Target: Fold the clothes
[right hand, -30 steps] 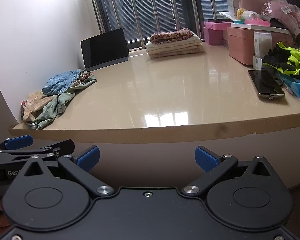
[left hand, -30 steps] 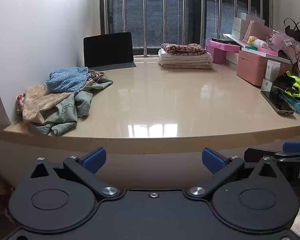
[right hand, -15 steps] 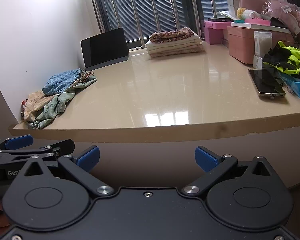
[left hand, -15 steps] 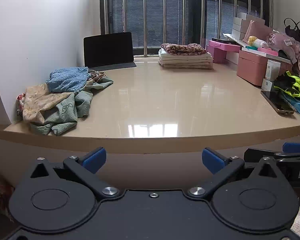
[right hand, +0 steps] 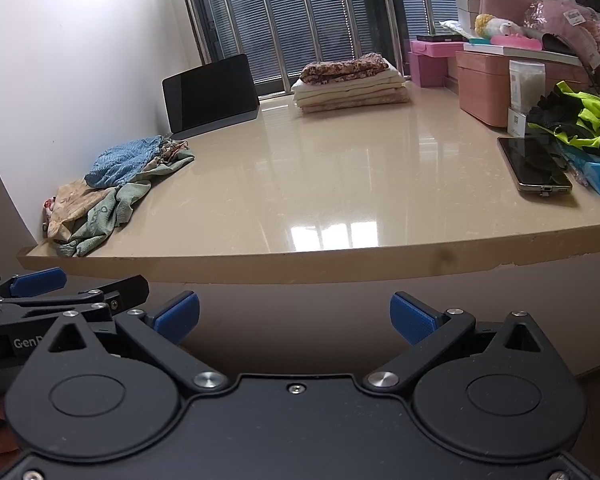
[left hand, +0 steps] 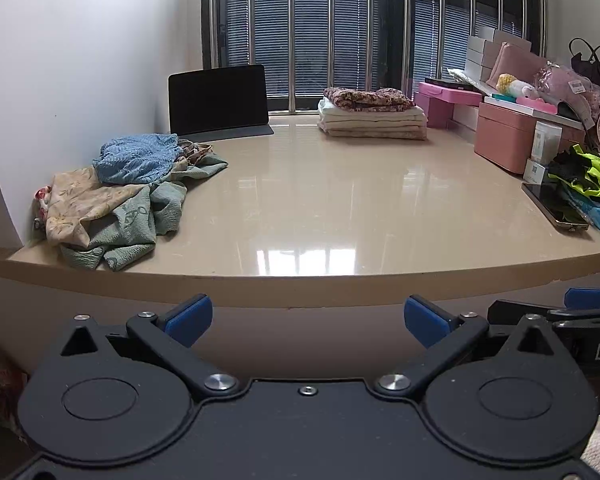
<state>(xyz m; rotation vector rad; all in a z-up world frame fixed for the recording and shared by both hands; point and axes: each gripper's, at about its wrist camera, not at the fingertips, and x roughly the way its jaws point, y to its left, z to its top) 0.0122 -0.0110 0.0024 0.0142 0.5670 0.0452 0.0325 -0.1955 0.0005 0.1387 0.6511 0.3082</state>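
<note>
A: Left hand-held gripper (left hand: pixel 307 321), right hand-held gripper (right hand: pixel 294 317)?
B: Both spread wide, gripping nothing, below the tabletop (left hand: pixel 320 200) edge. Lettering "Gen" and "DA", cut off.
A: Clothes?
B: Crumpled pile (left hand: pixel 116 196) far left by the wall; folded stack (left hand: pixel 372 118) at the window. Phone (right hand: pixel 534 166) right.

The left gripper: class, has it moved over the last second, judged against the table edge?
No. The left gripper sits open below the table edge, and the tablet holds the same place in its view.
</note>
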